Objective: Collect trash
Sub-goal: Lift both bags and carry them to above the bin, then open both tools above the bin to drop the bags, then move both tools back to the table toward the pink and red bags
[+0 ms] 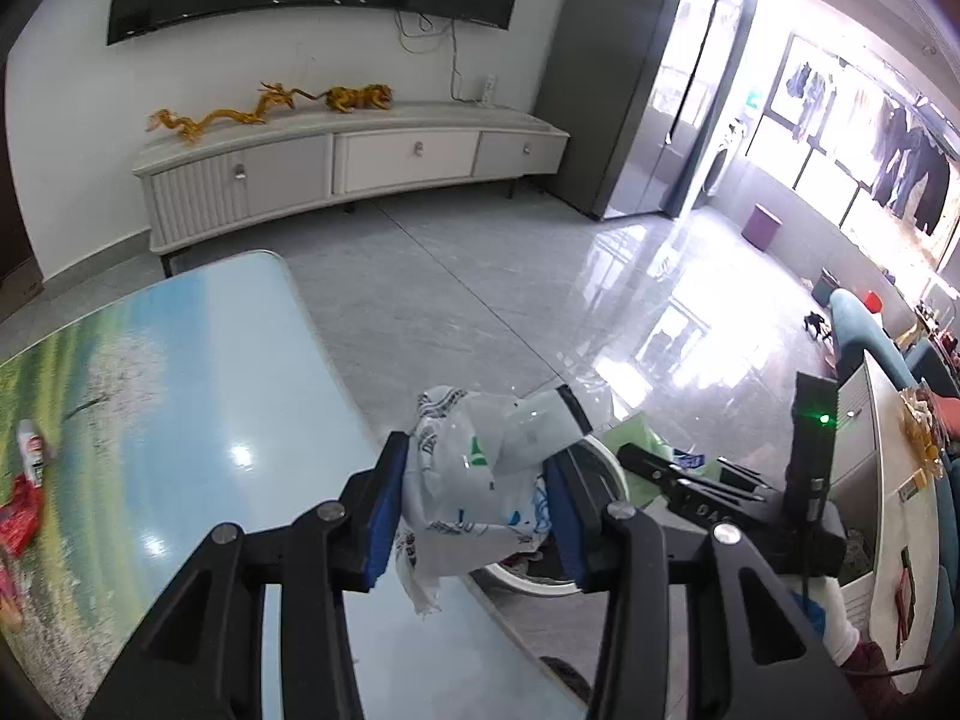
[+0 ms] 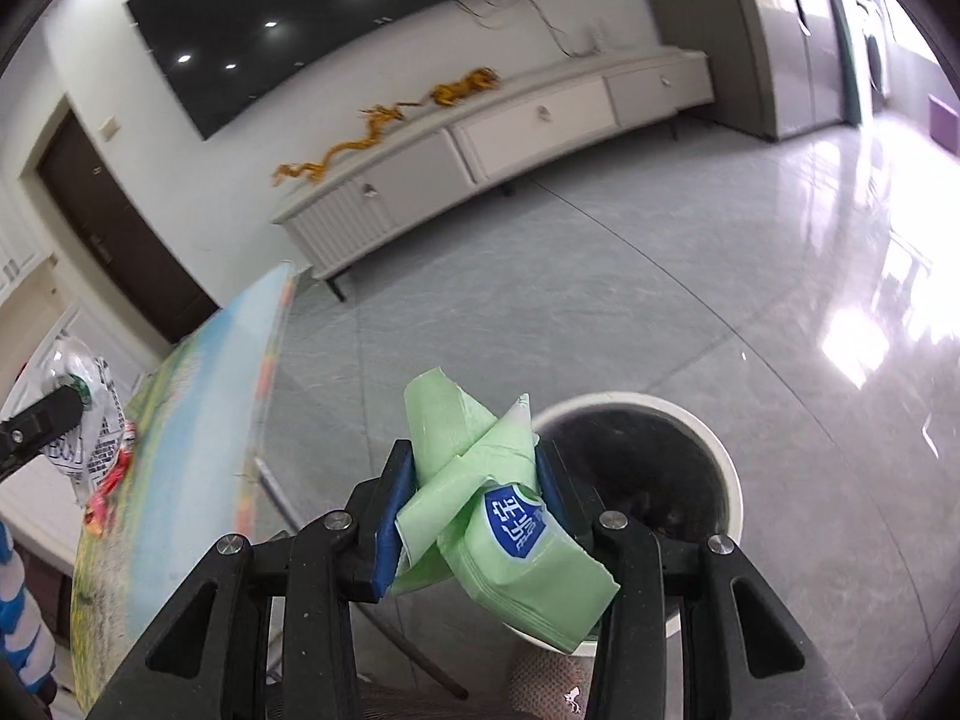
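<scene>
My left gripper [image 1: 477,480] is shut on a crumpled white plastic wrapper [image 1: 474,468] with dark print, held over the table's right edge. Behind it shows the white rim of the trash bin [image 1: 612,462]. My right gripper [image 2: 474,492] is shut on a crumpled green tissue pack [image 2: 480,510] with a blue label, just left of the white round trash bin [image 2: 729,468], whose inside is dark. The right gripper [image 1: 690,480] with its green pack appears in the left wrist view over the bin. The left gripper [image 2: 42,420] and white wrapper [image 2: 84,414] show at the far left of the right wrist view.
A glossy table [image 1: 180,396] with a landscape print carries a red wrapper [image 1: 21,516] and a small white bottle [image 1: 33,444] at its left. A white TV cabinet [image 1: 360,162] stands against the far wall under a dark screen. Shiny grey floor tiles lie between.
</scene>
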A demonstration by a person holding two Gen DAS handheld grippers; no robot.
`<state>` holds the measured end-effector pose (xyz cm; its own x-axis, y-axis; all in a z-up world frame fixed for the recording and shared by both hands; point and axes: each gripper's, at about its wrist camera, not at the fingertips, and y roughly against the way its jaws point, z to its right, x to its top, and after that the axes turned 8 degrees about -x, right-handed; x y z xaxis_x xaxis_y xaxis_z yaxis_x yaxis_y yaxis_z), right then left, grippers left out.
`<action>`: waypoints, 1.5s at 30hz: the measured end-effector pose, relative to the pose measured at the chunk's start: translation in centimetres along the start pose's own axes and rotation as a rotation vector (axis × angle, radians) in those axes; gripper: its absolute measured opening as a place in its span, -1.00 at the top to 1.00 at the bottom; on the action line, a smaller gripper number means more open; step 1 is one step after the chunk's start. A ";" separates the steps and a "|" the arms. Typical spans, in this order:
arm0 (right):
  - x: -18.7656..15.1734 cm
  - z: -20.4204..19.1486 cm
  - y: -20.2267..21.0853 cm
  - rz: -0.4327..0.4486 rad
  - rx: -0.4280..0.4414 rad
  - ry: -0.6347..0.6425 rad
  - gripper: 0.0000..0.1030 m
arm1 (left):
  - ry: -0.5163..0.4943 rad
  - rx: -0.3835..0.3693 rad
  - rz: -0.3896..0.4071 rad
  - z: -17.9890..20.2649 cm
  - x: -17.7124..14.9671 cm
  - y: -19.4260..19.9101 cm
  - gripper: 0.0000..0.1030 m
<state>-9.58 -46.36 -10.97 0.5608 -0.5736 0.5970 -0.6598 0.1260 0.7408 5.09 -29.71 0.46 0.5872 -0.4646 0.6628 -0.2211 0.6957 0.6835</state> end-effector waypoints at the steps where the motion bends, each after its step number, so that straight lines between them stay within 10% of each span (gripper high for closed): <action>1: 0.0 0.8 -0.6 -0.013 -0.012 -0.010 0.24 | -0.006 -0.018 -0.029 0.8 0.5 -2.0 0.17; 17: -1.5 7.0 -5.9 -0.103 -0.169 -0.144 -0.32 | 0.054 -0.118 -0.199 4.7 1.7 -16.9 -0.28; 45: 1.7 -4.7 6.1 0.110 -0.096 0.010 -0.32 | 0.070 0.046 0.115 -1.0 -1.1 3.6 -0.29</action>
<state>-10.31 -42.80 -3.99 0.4932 -0.5437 0.6791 -0.6671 0.2646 0.6964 4.48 -26.13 1.92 0.6084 -0.3424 0.7160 -0.3246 0.7159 0.6182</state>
